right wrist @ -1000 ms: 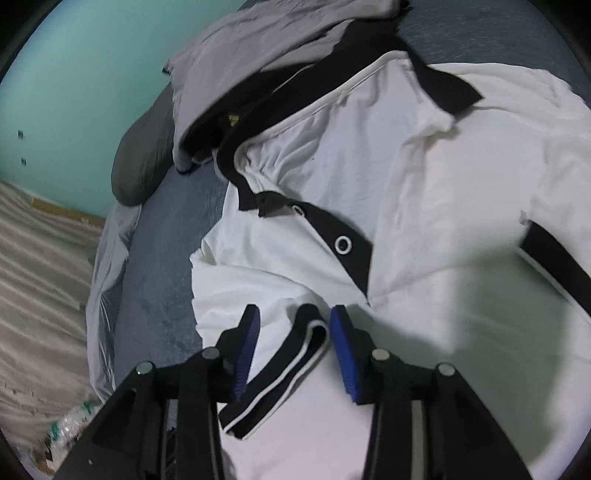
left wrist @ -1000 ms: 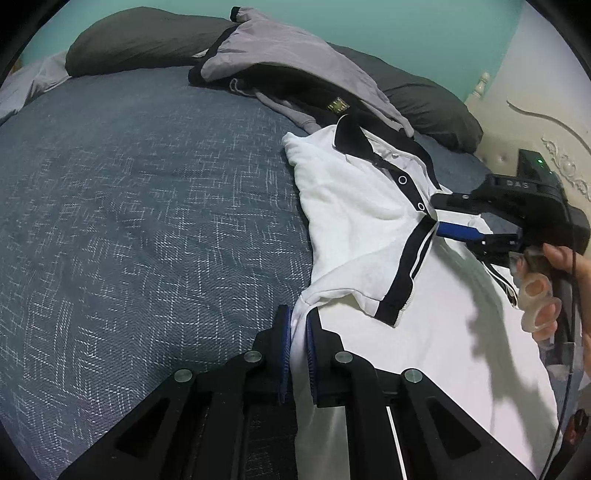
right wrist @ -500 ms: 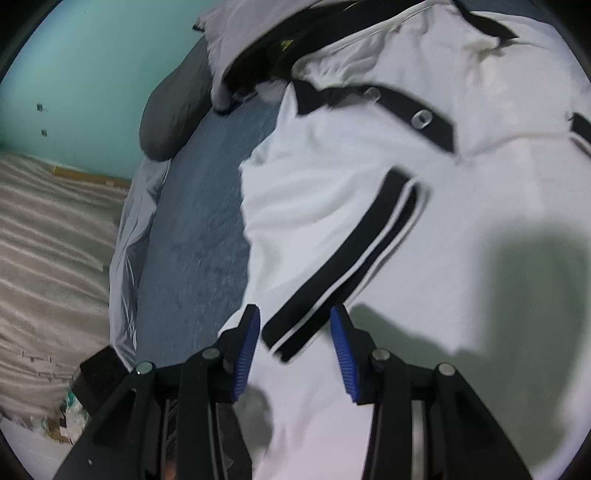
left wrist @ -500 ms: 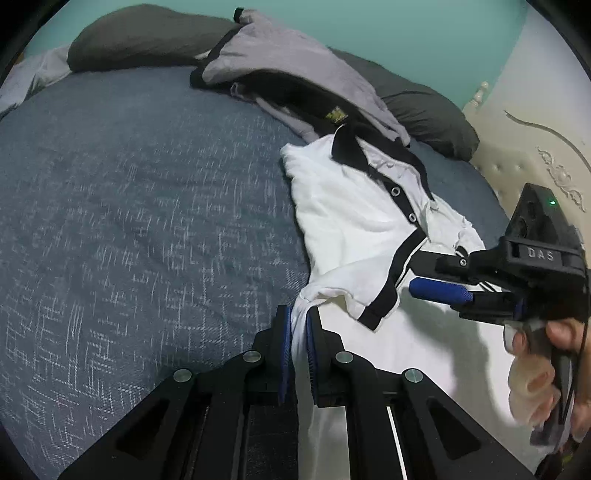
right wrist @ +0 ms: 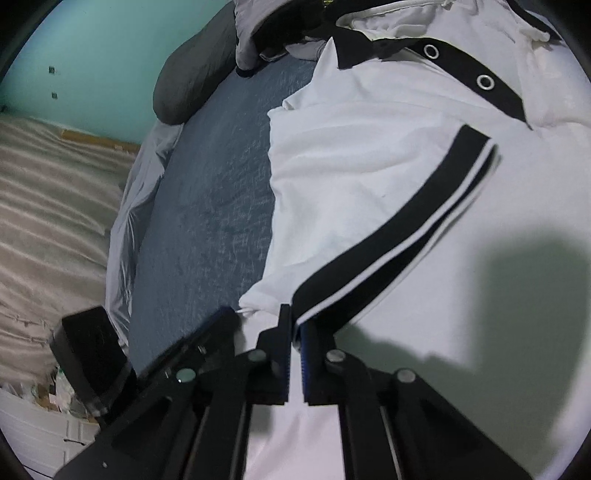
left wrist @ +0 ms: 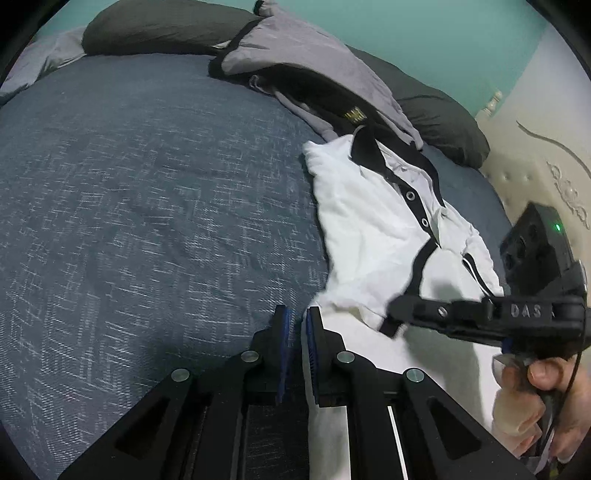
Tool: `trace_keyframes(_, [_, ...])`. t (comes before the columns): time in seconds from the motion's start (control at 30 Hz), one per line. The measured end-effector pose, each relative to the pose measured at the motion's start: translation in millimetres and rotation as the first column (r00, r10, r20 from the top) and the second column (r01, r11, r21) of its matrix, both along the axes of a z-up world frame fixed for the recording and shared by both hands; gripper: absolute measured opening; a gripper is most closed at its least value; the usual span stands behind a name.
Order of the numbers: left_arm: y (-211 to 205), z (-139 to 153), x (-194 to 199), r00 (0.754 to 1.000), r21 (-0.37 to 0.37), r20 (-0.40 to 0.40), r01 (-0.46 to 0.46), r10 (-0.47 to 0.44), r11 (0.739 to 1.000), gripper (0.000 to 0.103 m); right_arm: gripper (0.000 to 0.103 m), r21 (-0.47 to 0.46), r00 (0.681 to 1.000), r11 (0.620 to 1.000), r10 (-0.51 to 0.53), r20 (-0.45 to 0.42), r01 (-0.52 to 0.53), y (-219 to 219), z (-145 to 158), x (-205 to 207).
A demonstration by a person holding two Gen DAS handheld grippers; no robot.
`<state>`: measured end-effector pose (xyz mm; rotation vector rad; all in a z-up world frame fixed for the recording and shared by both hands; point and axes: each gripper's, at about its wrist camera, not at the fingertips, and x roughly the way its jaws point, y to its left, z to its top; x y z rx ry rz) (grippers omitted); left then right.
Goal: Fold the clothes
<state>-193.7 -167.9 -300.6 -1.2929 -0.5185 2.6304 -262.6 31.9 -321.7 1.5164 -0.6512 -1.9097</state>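
Note:
A white polo shirt (left wrist: 369,229) with black collar, placket and cuffs lies on the right half of the bed. My left gripper (left wrist: 297,325) is shut on the shirt's left side edge, and white cloth runs down between its blue pads. In the right wrist view the shirt (right wrist: 369,166) fills the frame, with one sleeve folded across the chest. My right gripper (right wrist: 294,332) is shut on the near end of that sleeve's black cuff (right wrist: 406,229). From the left wrist view the right gripper (left wrist: 397,314) reaches in from the right, held by a hand (left wrist: 546,387).
A blue-grey bedcover (left wrist: 147,203) stretches bare to the left of the shirt. A grey and black garment (left wrist: 314,74) is heaped beyond the collar, against dark pillows (left wrist: 155,26). A cream headboard (left wrist: 546,155) stands at the right; the bed's edge and floor (right wrist: 44,206) show left.
My right gripper, open above the sleeve before, has drawn back toward the left gripper and shut on the black cuff. The left gripper has kept its hold on the shirt's edge.

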Motion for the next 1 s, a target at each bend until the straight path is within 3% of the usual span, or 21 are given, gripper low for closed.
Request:
trace_keyframes(0.13, [-7.6, 6.3, 2.6, 0.999, 0.036, -0.03, -0.034, 0.035, 0.999, 0.011, 0.003, 0.044, 0.999, 0.999, 0.022, 0.035, -0.023, 2.5, -4.7, 1.6])
trace_keyframes(0.37, [10.2, -3.0, -2.7, 0.999, 0.028, -0.025, 0.034, -0.034, 0.999, 0.014, 0.003, 0.092, 0.998, 0.994, 0.06, 0.016, -0.061, -2.8, -3.7, 3.9])
trace_keyframes(0.4, [11.3, -3.2, -2.8, 0.999, 0.034, -0.028, 0.041, -0.04, 0.999, 0.015, 0.003, 0.097, 0.998, 0.993, 0.066, 0.012, -0.066, -3.1, -3.8, 2.9])
trace_keyframes(0.47, [10.2, -4.6, -4.7, 0.999, 0.067, -0.028, 0.048, -0.046, 0.997, 0.03, 0.003, 0.101, 0.997, 0.992, 0.071, 0.005, -0.072, -4.2, -3.8, 2.3])
trace_keyframes(0.53, [9.7, -7.4, -6.4, 0.999, 0.098, -0.022, 0.051, -0.049, 0.994, 0.033, 0.003, 0.102, 0.997, 0.992, 0.074, 0.0, -0.074, -5.2, -3.6, 1.6])
trace_keyframes(0.73, [14.6, -18.7, -9.0, 0.997, 0.11, 0.005, 0.07, -0.071, 0.991, 0.031, 0.006, 0.088, 0.997, 0.993, 0.075, 0.006, -0.075, -6.9, -4.9, 1.0])
trace_keyframes(0.77, [13.9, -19.6, -8.9, 0.998, 0.115, 0.007, 0.068, -0.07, 0.991, 0.022, 0.006, 0.088, 0.997, 0.993, 0.08, 0.007, -0.081, -7.4, -4.7, 1.0])
trace_keyframes(0.87, [11.8, -22.3, -8.7, 0.998, 0.13, 0.016, 0.062, -0.065, 0.99, 0.013, 0.008, 0.134, 0.994, 0.985, 0.106, -0.009, -0.104, -9.2, 2.8, 1.3])
trace_keyframes(1.0, [9.0, -25.9, -8.4, 0.998, 0.149, 0.027, 0.054, -0.058, 0.987, 0.012, 0.01, 0.205, 0.987, 0.971, 0.139, -0.08, -0.12, -6.4, 29.1, -0.4])
